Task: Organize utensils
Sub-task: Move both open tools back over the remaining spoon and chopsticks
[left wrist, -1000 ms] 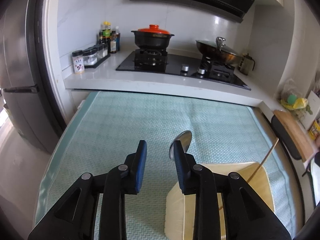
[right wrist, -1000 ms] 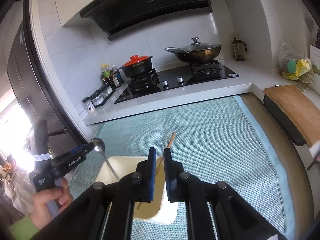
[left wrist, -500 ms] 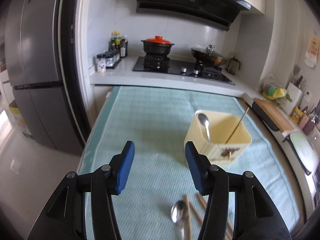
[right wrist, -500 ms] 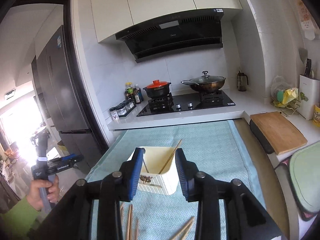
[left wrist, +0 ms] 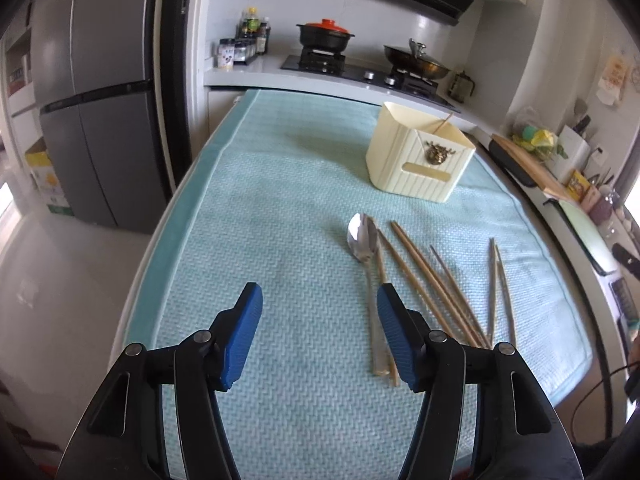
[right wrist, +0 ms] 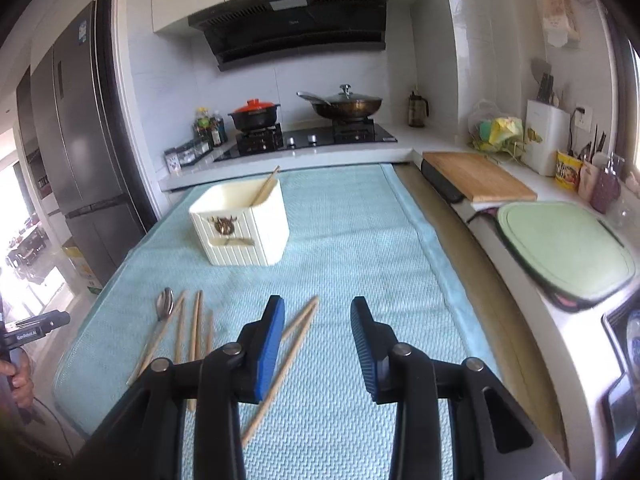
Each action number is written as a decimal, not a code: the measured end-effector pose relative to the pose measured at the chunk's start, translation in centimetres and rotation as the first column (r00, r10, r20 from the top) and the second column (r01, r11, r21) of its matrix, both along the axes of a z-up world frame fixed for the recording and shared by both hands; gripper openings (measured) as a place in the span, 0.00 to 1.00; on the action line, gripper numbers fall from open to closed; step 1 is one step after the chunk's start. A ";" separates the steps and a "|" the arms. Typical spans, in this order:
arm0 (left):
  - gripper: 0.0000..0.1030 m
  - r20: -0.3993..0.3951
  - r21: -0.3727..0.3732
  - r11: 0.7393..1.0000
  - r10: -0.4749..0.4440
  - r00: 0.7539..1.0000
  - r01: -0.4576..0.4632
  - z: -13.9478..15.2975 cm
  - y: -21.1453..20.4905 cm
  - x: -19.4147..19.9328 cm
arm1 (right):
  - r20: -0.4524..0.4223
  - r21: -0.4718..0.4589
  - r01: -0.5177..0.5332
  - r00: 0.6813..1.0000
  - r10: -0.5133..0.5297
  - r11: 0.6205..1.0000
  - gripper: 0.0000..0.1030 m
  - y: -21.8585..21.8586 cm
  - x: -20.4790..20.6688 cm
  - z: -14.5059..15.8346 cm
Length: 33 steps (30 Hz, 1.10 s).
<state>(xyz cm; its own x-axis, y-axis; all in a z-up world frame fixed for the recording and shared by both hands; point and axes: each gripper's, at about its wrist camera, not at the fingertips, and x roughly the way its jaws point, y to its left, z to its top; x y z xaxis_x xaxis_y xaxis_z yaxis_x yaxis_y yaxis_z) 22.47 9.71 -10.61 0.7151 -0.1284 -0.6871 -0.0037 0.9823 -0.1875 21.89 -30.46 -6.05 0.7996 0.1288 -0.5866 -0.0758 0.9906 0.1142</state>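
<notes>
A cream utensil holder (left wrist: 420, 160) stands on the teal mat (left wrist: 280, 216), with one chopstick (left wrist: 441, 125) leaning in it. It also shows in the right wrist view (right wrist: 240, 228). A metal spoon (left wrist: 362, 240) and several wooden chopsticks (left wrist: 432, 280) lie loose on the mat in front of the holder; they show in the right wrist view too, the spoon (right wrist: 164, 306) and chopsticks (right wrist: 196, 328). My left gripper (left wrist: 320, 332) is open and empty, just left of the spoon handle. My right gripper (right wrist: 318, 340) is open and empty, over a chopstick pair (right wrist: 296, 328).
A stove with a red-lidded pot (right wrist: 256, 114) and a wok (right wrist: 346, 106) stands on the counter behind the mat. A wooden cutting board (right wrist: 476, 178) and a green board (right wrist: 564, 244) lie to the right. A fridge (left wrist: 92, 92) stands left.
Both grippers have pulled back and away from the holder and opened wide. The spoon seen earlier at my left gripper is inside the holder half a second ago. The loose utensils have come into view.
</notes>
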 end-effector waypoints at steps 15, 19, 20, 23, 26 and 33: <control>0.64 -0.040 0.043 0.997 -0.061 0.997 0.063 -2.0 -2.9 -0.2 | -0.145 0.074 -0.046 0.988 0.056 0.996 0.29 1.9 0.4 -5.1; 0.65 -0.062 0.043 0.998 -0.053 0.997 0.056 -2.7 -2.5 0.6 | -0.174 0.069 -0.059 0.982 0.071 0.996 0.27 2.4 1.0 -5.9; 0.65 -0.066 0.045 0.997 -0.054 0.996 0.057 -2.9 -2.4 0.8 | -0.179 0.069 -0.062 0.981 0.074 0.996 0.27 2.6 1.2 -6.1; 0.65 -0.079 0.050 0.997 -0.055 0.995 0.059 -3.4 -2.3 1.6 | -0.196 0.068 -0.069 0.977 0.081 0.995 0.27 3.0 1.7 -6.6; 0.65 -0.090 0.050 0.997 -0.060 0.994 0.065 -3.9 -2.2 2.4 | -0.214 0.058 -0.075 0.973 0.086 0.995 0.27 3.4 2.3 -7.0; 0.65 -0.107 0.048 0.997 -0.059 0.992 0.064 -4.8 -1.8 3.8 | -0.275 0.039 -0.083 0.957 0.091 0.996 0.18 4.1 4.7 -8.8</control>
